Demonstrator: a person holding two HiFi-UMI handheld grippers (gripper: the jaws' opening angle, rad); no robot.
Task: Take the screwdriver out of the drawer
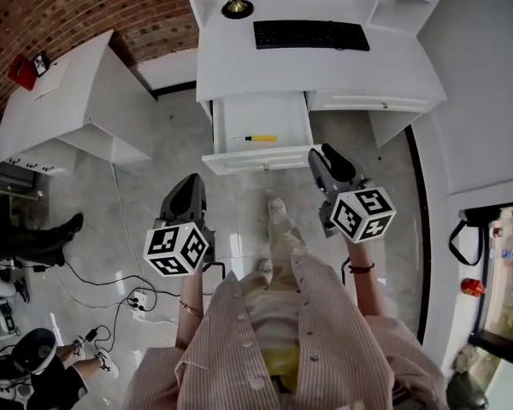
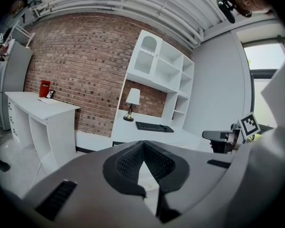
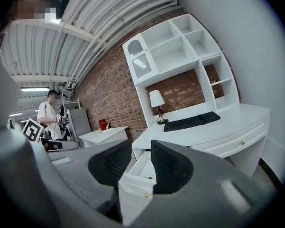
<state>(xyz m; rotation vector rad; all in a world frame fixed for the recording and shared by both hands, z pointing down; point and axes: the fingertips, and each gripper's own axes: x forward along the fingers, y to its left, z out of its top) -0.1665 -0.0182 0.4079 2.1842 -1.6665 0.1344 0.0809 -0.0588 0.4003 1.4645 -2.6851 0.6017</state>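
Observation:
The white desk's drawer (image 1: 262,158) stands pulled out. In it lies the screwdriver (image 1: 257,138), with a yellow handle and a thin shaft pointing left. My left gripper (image 1: 188,183) hangs in front of the drawer, lower left of it, its jaws shut with the tips touching and nothing held. My right gripper (image 1: 324,153) is just right of the drawer's front corner, open and empty. In the right gripper view the drawer (image 3: 135,186) shows between the fingers (image 3: 168,167), and a bit of the screwdriver (image 3: 151,178) peeks out. The left gripper (image 2: 142,145) faces the desk.
A black keyboard (image 1: 311,34) and a lamp (image 1: 237,5) sit on the desk (image 1: 239,71). A closed drawer (image 1: 368,102) is to the right. A second white desk (image 1: 68,101) stands left. Cables and a power strip (image 1: 137,300) lie on the floor; other people (image 1: 26,357) stand at left.

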